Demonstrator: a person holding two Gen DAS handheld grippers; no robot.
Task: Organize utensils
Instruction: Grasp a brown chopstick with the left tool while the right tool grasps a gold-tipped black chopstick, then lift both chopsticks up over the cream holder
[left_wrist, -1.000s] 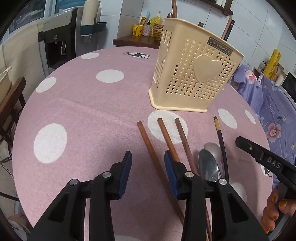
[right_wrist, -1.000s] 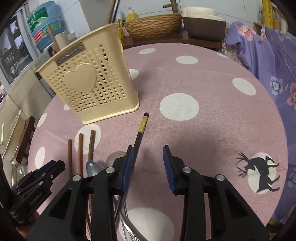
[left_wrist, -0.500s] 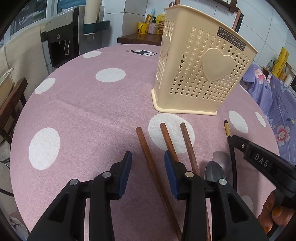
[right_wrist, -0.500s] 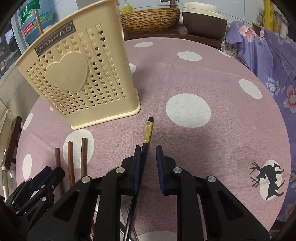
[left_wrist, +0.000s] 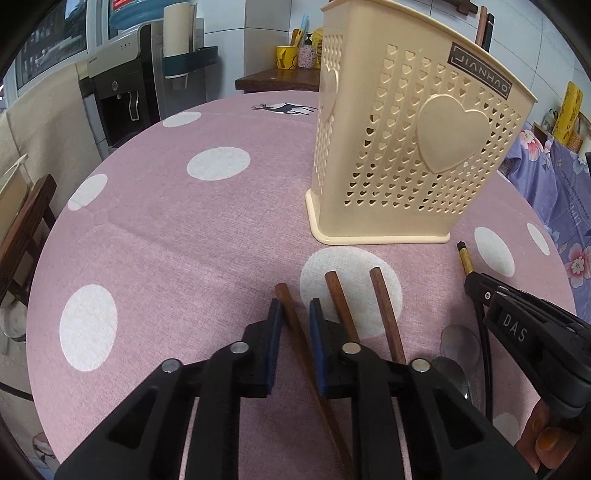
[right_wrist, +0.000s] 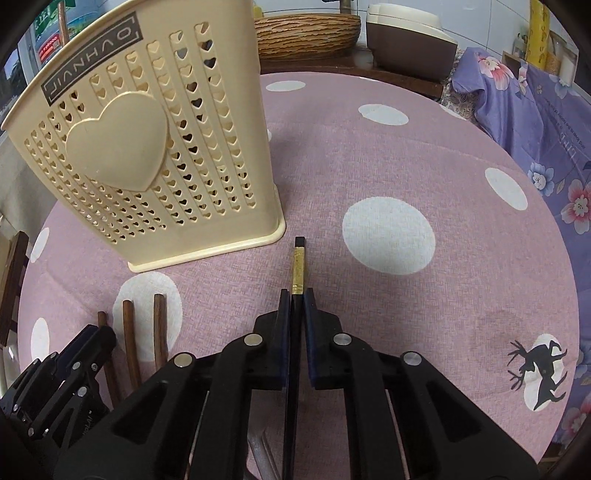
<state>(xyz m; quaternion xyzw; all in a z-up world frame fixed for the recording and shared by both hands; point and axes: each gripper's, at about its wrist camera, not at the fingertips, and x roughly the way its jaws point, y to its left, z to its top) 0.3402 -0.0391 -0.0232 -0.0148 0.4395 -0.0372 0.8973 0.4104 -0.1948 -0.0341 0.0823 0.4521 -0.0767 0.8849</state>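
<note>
A cream plastic utensil holder (left_wrist: 406, 147) (right_wrist: 147, 147) with heart-shaped holes stands upright on the pink dotted table (left_wrist: 166, 240). In front of it lie three brown chopsticks, a black chopstick and a metal spoon (left_wrist: 460, 341). My left gripper (left_wrist: 295, 314) has its jaws closing on the leftmost brown chopstick (left_wrist: 283, 293). That chopstick runs slantwise between the pads. The other two brown chopsticks (left_wrist: 338, 295) (left_wrist: 384, 306) lie free just to its right. My right gripper (right_wrist: 296, 299) is closing too, its pads pressed on the black chopstick (right_wrist: 299, 266), whose gold-banded end sticks out ahead.
A purple floral cloth (right_wrist: 535, 122) hangs beyond the table's right edge. A water dispenser (left_wrist: 122, 92) and a wooden chair (left_wrist: 22, 229) stand off to the left. A woven basket (right_wrist: 306, 33) sits on a sideboard behind. A person's fingers (left_wrist: 546, 443) hold the right tool.
Both grippers slid forward toward the holder and their jaws came together: the right on the black chopstick, the left around the leftmost brown chopstick.
</note>
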